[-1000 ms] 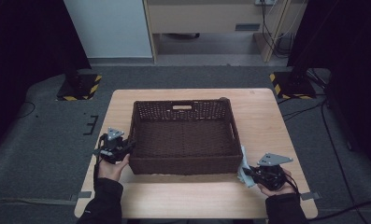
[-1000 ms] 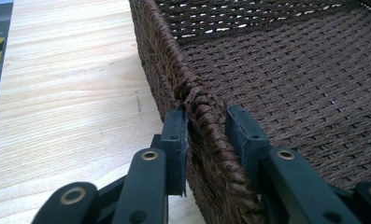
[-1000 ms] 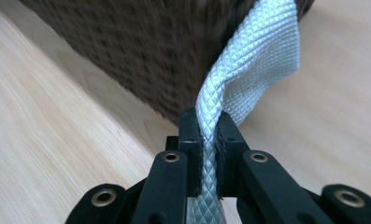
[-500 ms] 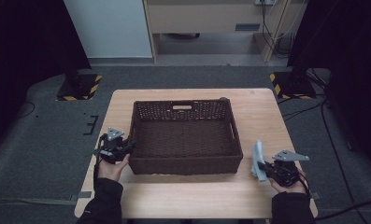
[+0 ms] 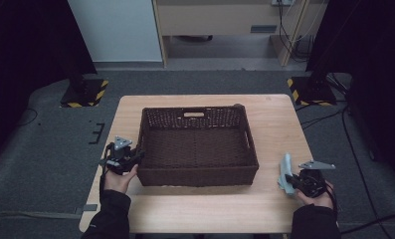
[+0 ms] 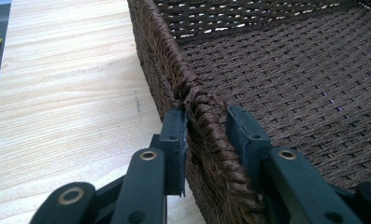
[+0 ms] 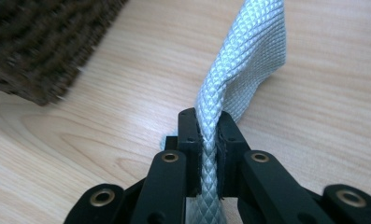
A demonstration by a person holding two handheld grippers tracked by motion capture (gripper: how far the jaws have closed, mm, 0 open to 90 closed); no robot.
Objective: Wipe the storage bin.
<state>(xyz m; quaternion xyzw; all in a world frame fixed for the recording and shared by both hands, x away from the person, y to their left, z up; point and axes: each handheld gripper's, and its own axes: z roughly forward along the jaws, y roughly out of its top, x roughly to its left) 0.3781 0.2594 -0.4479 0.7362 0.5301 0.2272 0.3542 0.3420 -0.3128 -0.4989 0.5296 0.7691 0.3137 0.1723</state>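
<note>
left gripper [image 6: 206,140] clamps basket [image 5: 197,144] rim; keep it steady | right gripper [image 7: 206,154] pinches cloth [image 7: 244,60]; lift clear, drop inside basket

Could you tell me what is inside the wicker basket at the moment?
Nothing visible: the basket shows only its bare woven floor in the high view and left gripper view. The strip just behind its near wall is hidden from above.
</note>
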